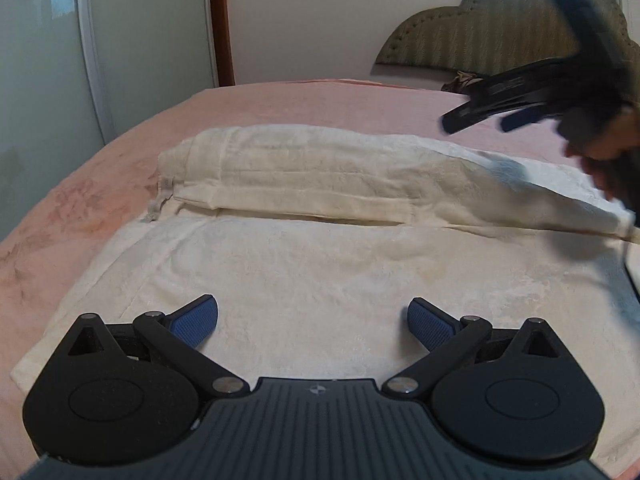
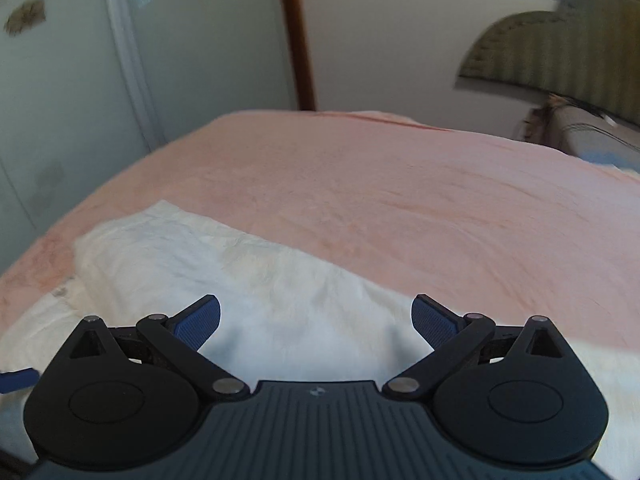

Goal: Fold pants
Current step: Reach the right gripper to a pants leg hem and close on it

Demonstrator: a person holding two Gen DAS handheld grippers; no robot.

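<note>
The cream-white pants (image 1: 320, 248) lie on the pink bed (image 1: 304, 100), one leg folded over along the far side with the waistband and drawstring at the left. My left gripper (image 1: 313, 322) is open and empty just above the near cloth. My right gripper (image 2: 316, 322) is open and empty over the pants (image 2: 240, 280). It also shows in the left wrist view (image 1: 492, 116), blurred, raised above the right end of the folded leg. A blue fingertip of the left gripper (image 2: 16, 380) shows at the far left of the right wrist view.
The pink bed cover (image 2: 440, 208) stretches beyond the pants. A padded headboard (image 1: 500, 36) stands at the back right. A glass wardrobe door (image 1: 48, 60) and a brown door frame (image 1: 222, 20) are at the left. A pillow (image 2: 592, 140) lies at the right.
</note>
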